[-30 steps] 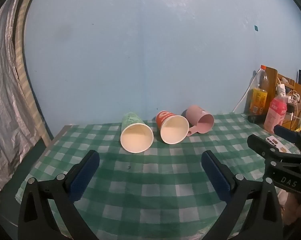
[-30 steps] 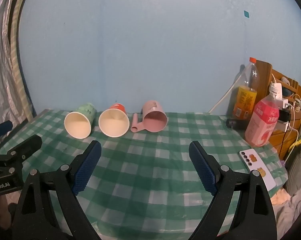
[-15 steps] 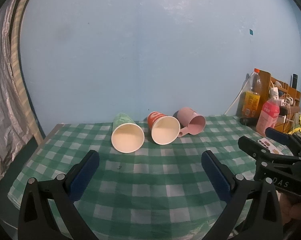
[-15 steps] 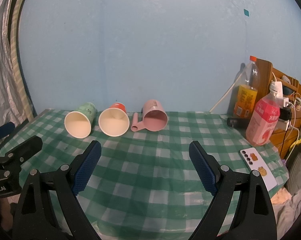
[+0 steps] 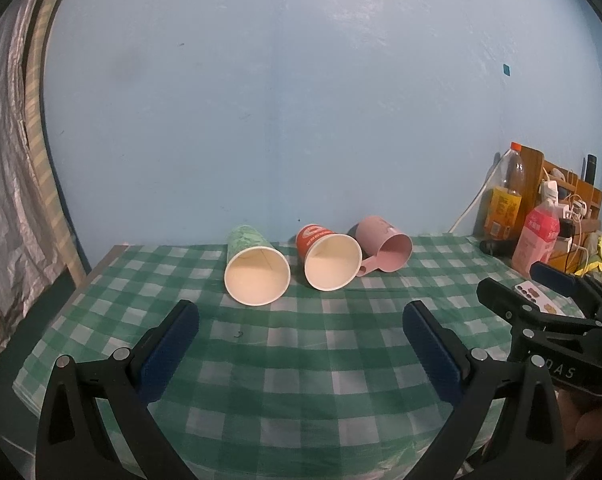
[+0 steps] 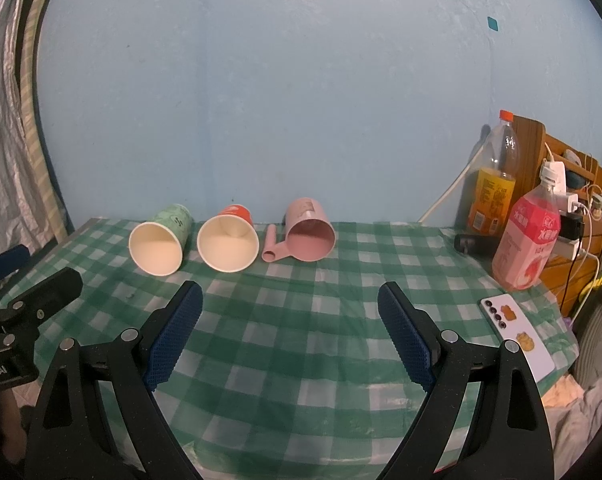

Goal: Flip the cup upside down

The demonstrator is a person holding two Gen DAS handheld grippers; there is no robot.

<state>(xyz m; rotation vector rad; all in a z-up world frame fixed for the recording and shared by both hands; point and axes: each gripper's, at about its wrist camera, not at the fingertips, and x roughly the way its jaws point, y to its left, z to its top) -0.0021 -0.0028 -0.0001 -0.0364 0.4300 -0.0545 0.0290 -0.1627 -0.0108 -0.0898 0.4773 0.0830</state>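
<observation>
Two paper cups (image 6: 157,246) (image 6: 229,244), one pink mug (image 6: 309,236), two bottles (image 6: 489,184) (image 6: 527,240), one phone (image 6: 515,332)

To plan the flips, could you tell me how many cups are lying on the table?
3, in a row near the wall: green paper cup leftmost, red paper cup in the middle, pink handled cup rightmost. None seems hidden.

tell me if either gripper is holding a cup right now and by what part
Nothing is held. The left gripper and the right gripper are both open above the checked tablecloth, short of the green cup, red cup and pink mug.
</observation>
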